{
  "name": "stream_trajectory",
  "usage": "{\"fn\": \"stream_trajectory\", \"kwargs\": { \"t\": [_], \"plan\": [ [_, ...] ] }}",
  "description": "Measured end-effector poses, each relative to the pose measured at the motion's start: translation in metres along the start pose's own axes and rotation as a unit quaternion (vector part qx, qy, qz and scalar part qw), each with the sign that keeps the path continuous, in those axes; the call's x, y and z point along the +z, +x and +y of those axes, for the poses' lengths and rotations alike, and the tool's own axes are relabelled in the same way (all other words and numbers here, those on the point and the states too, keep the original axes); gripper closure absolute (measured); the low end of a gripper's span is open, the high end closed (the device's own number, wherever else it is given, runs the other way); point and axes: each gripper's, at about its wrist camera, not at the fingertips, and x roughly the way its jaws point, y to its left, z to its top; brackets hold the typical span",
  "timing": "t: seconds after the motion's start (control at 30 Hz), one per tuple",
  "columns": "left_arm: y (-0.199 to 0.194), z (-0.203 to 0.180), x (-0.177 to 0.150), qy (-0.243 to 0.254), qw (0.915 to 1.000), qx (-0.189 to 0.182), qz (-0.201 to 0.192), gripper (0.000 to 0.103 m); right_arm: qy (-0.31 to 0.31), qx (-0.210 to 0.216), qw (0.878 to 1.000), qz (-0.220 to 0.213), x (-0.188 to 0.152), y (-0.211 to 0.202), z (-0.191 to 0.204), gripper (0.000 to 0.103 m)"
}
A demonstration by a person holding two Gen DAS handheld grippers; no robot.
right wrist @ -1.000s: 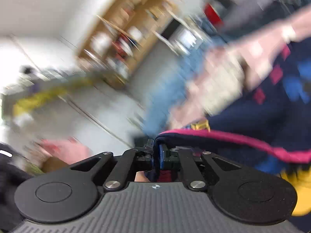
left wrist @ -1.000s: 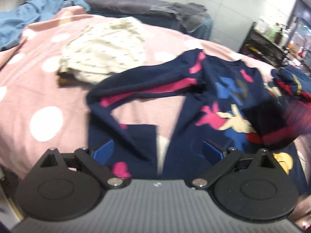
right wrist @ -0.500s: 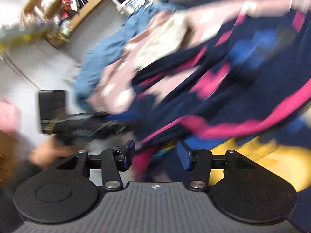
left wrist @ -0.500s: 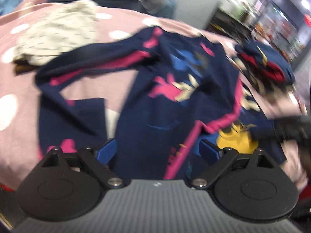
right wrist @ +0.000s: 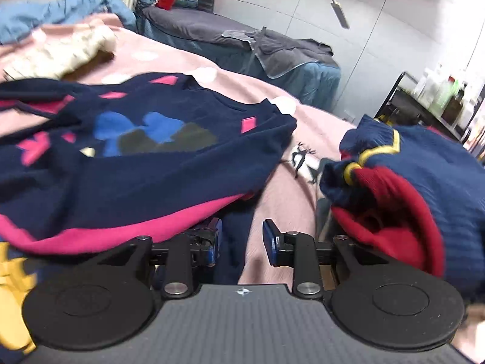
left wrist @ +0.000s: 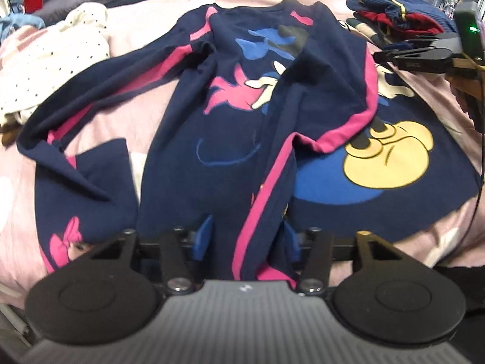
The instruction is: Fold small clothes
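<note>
A navy long-sleeved shirt point(left wrist: 242, 115) with pink stripes and a cartoon print lies front up on the pink bedspread point(left wrist: 127, 115). Its right sleeve point(left wrist: 348, 121) is folded in over the body; the other sleeve point(left wrist: 100, 91) trails off to the left. My left gripper point(left wrist: 247, 239) sits at the shirt's bottom hem, jaws closing, with hem fabric between the pads. My right gripper point(right wrist: 242, 239) is low at the shirt's point(right wrist: 151, 157) right edge, jaws closing, with bedspread and a sliver of navy cloth between them. In the left wrist view the right gripper point(left wrist: 385, 53) hovers at the far right.
A cream dotted garment point(left wrist: 45, 69) lies heaped at the left. A folded navy and red knit sweater point(right wrist: 409, 182) sits close to the right gripper's right side. A grey couch point(right wrist: 212, 27) with a grey cloth stands behind, and a black rack with bottles point(right wrist: 439, 97) is at the far right.
The right gripper let go of the pink-striped sleeve, which now lies folded over the body, and swung down beside the shirt. The left gripper came in to the hem and its jaws narrowed.
</note>
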Motion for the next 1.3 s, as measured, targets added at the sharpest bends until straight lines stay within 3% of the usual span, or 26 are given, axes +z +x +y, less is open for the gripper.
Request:
{"fn": "stream_trajectory", "kwargs": {
  "t": [0.1,0.23,0.27,0.3,0.4,0.5,0.57,0.7,0.83,0.97,1.03,1.07,1.2,1.3],
  "plan": [
    [-0.002,0.0,0.005,0.002,0.9999,0.004,-0.014,0.075,-0.006,0.005,1.0,-0.013,0.004,0.01,0.0,0.054],
    [-0.015,0.006,0.017,0.003,0.9986,0.036,-0.038,0.08,-0.009,-0.023,0.999,-0.035,0.016,0.03,0.003,0.054],
    [-0.018,0.009,0.019,0.001,0.9984,0.04,-0.039,0.08,0.005,-0.034,0.999,-0.037,0.018,0.032,-0.001,0.063],
    [-0.021,0.012,0.021,0.0,0.998,0.046,-0.043,0.08,0.015,-0.051,0.998,-0.033,0.021,0.036,-0.001,0.079],
    [-0.028,0.017,0.024,0.0,0.9975,0.056,-0.043,0.08,0.026,-0.085,0.996,-0.032,0.02,0.032,-0.007,0.089],
    [-0.024,0.016,0.023,0.003,0.9984,0.048,-0.031,0.08,0.061,-0.062,0.995,-0.047,0.012,0.021,-0.021,0.089],
    [-0.017,0.011,0.023,0.013,0.999,0.038,-0.019,0.08,0.08,-0.069,0.993,-0.046,0.006,0.015,-0.026,0.084],
    [-0.007,0.0,0.019,0.021,0.9995,0.02,-0.006,0.076,0.053,-0.101,0.993,-0.036,-0.007,0.009,-0.014,0.073],
    [-0.007,-0.004,0.013,0.017,0.9998,0.011,-0.005,0.074,0.074,-0.108,0.991,-0.035,-0.018,-0.003,-0.016,0.074],
    [-0.011,0.004,0.007,0.006,0.9998,0.017,-0.006,0.074,0.067,-0.006,0.994,-0.086,-0.02,-0.044,-0.006,0.071],
    [-0.014,0.008,0.004,-0.001,0.9999,0.013,-0.007,0.074,0.022,0.047,0.991,-0.126,-0.019,-0.067,0.01,0.054],
    [-0.015,0.01,0.003,-0.004,0.9999,0.008,-0.008,0.075,-0.001,0.087,0.987,-0.137,-0.018,-0.076,0.018,0.041],
    [-0.023,0.006,0.001,0.007,1.0,-0.005,0.001,0.077,-0.111,0.22,0.957,-0.154,-0.008,-0.095,0.071,0.026],
    [-0.029,0.004,-0.004,0.007,0.9992,-0.035,0.015,0.077,-0.222,0.268,0.922,-0.172,-0.005,-0.099,0.124,0.022]
  ]
}}
